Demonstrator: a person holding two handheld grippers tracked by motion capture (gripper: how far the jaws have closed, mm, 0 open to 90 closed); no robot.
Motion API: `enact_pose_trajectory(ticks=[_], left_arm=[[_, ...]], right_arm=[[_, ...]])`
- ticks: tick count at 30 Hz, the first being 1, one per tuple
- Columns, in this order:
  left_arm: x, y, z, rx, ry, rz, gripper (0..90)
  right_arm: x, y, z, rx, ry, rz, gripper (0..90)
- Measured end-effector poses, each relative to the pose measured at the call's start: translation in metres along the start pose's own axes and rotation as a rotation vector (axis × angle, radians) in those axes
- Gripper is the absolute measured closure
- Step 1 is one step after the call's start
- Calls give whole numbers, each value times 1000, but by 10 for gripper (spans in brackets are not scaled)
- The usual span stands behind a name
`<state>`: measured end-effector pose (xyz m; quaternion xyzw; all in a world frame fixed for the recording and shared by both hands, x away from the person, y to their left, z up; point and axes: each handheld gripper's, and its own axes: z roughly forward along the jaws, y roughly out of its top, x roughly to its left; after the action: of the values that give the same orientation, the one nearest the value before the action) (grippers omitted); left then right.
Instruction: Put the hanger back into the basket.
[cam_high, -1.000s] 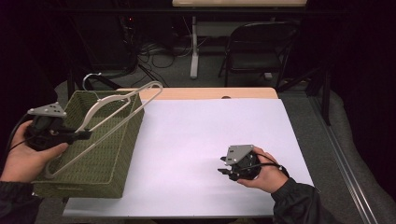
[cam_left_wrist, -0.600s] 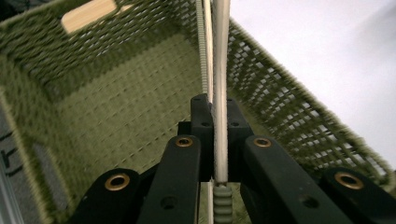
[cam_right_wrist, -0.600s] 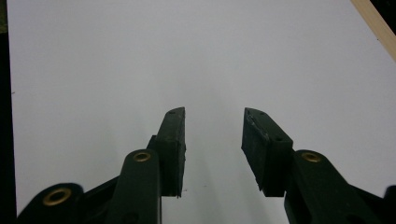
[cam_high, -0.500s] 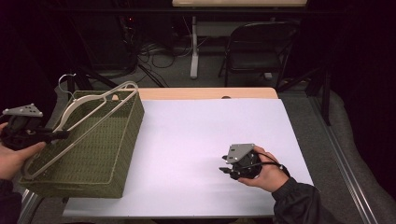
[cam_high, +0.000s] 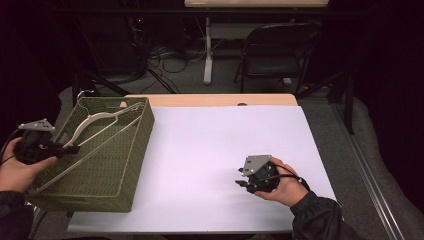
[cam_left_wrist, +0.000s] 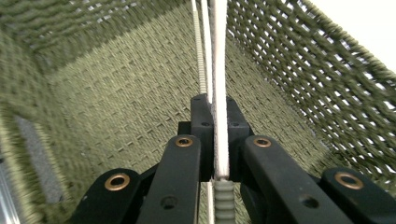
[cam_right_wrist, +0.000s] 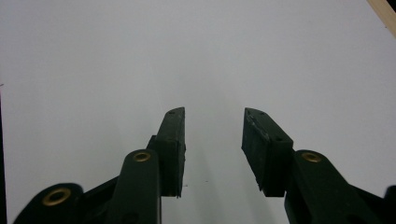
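A green woven basket (cam_high: 127, 165) stands on the left part of the white table. A pale clothes hanger (cam_high: 95, 120) lies slanted inside it, hook toward the far rim. My left gripper (cam_high: 70, 149) is at the basket's left side, shut on the hanger's near end. In the left gripper view the hanger (cam_left_wrist: 219, 70) runs straight ahead between the closed pads of the gripper (cam_left_wrist: 218, 126), over the basket's woven floor (cam_left_wrist: 130, 102). My right gripper (cam_high: 241, 181) rests low at the table's right front, jaws apart. Its gripper view shows the gripper (cam_right_wrist: 212, 140) open over bare white surface.
The white sheet (cam_high: 220, 145) covers the table, with a strip of wood (cam_high: 215, 100) along the far edge. Behind the table stand a folding chair (cam_high: 275, 55) and a white stand leg (cam_high: 207, 50) among cables on the floor.
My left gripper has carried the hanger left and down, so the hanger now lies lower inside the basket. The right hand has stayed in place.
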<state>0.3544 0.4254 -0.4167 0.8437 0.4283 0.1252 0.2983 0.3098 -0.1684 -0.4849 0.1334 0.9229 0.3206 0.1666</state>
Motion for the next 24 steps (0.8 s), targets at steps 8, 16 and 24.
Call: enact_pose_trajectory(ticks=[8, 16, 24], left_arm=[[15, -18, 14, 38, 11, -33, 874], [17, -27, 37, 60, 13, -54, 869], [14, -23, 26, 42, 224, -81, 592]], right_arm=[[0, -2, 3, 4, 5, 1, 594], [2, -3, 6, 13, 5, -1, 594], [1, -4, 3, 5, -4, 5, 580]])
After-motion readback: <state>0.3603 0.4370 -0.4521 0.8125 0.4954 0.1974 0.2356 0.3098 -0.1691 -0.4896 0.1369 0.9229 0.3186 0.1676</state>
